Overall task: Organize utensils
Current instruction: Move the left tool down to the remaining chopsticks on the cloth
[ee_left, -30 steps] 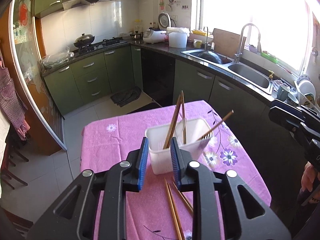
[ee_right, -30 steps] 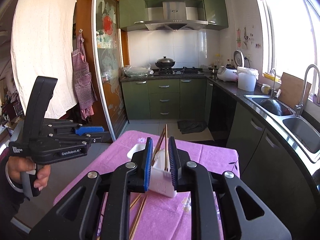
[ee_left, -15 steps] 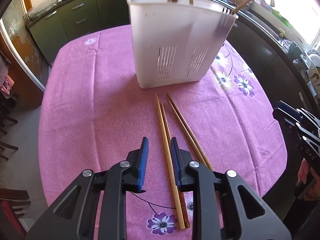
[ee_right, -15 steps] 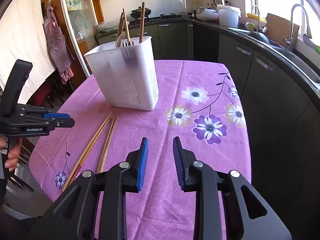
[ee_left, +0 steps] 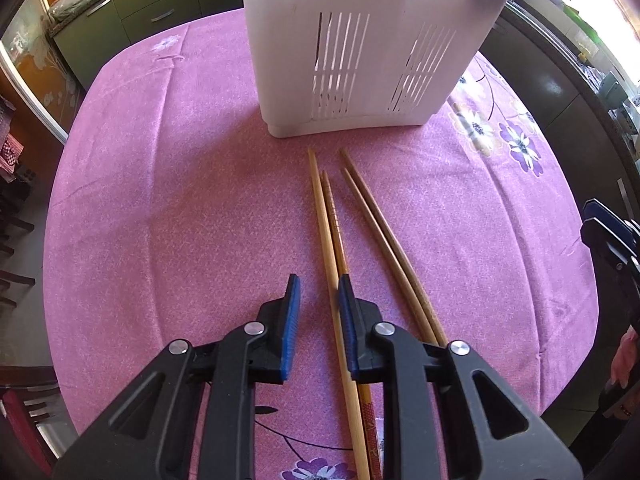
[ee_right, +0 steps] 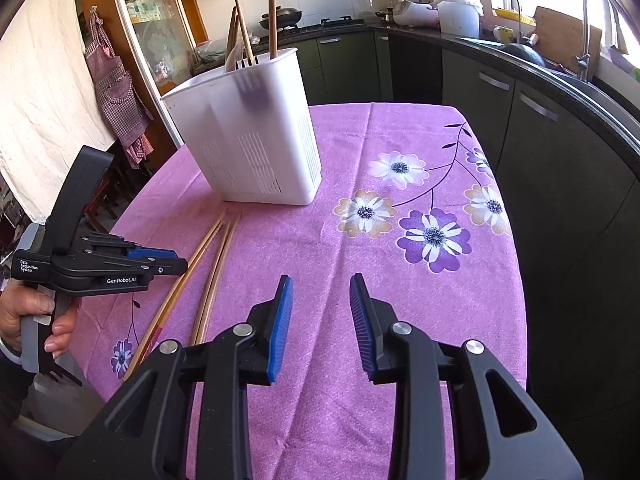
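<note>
Left gripper, lower centre: jaws closing around pale chopstick, not yet pressing. Right gripper opening, empty. Chopsticks lying below white holder; light, stiff, slippery; best pinched mid-shaft.

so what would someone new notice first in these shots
Probably the white utensil holder standing on the pink flowered tablecloth, with chopsticks and a fork poking out. Next, four wooden chopsticks lying loose just in front of it, where the left gripper is closing, its jaws straddling the leftmost pair.
</note>
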Tool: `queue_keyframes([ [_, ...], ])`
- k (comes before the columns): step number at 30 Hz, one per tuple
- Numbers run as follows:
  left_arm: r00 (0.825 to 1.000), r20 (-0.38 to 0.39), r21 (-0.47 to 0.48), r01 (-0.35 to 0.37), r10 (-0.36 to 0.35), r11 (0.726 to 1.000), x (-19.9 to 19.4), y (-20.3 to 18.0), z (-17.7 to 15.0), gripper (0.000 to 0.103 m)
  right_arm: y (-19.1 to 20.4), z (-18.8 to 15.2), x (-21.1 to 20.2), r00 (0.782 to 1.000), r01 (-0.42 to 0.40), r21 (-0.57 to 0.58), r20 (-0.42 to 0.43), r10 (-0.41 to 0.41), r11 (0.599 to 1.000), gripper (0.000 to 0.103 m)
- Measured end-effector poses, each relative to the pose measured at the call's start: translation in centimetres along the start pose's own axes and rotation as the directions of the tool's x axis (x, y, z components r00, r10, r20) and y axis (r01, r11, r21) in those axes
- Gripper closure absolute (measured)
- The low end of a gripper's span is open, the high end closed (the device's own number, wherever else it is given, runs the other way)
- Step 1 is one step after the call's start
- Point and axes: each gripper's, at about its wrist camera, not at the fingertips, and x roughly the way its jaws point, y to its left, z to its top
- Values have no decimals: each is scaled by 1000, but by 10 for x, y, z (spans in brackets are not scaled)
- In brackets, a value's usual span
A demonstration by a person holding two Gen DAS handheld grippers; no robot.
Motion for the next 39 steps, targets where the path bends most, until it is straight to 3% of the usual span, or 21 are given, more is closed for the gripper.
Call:
queue_keyframes([
  [9,1000,-6,17,-15,15,1000,8,-6,5,85,0,-1,1,1000,-9,3,-5,9,1000,72],
  [13,1000,-5,11,-20,20,1000,8,-6,6,94,-2,-2,-1,1000,-7,8,-2,7,1000,72],
  [20,1000,3,-18,-1,1,1000,2,5,7,96,-6,-2,-5,1000,-4,19,3,4,1000,72],
  [30,988,152,-25,-4,8,1000,-63,20,3,96,-5,-1,-13,1000,7,19,15,-7,1000,72],
  [39,954,299,-14,-13,17,1000,-132,31,-22,96,5,3,-15,1000,15,-7,15,-15,1000,68],
])
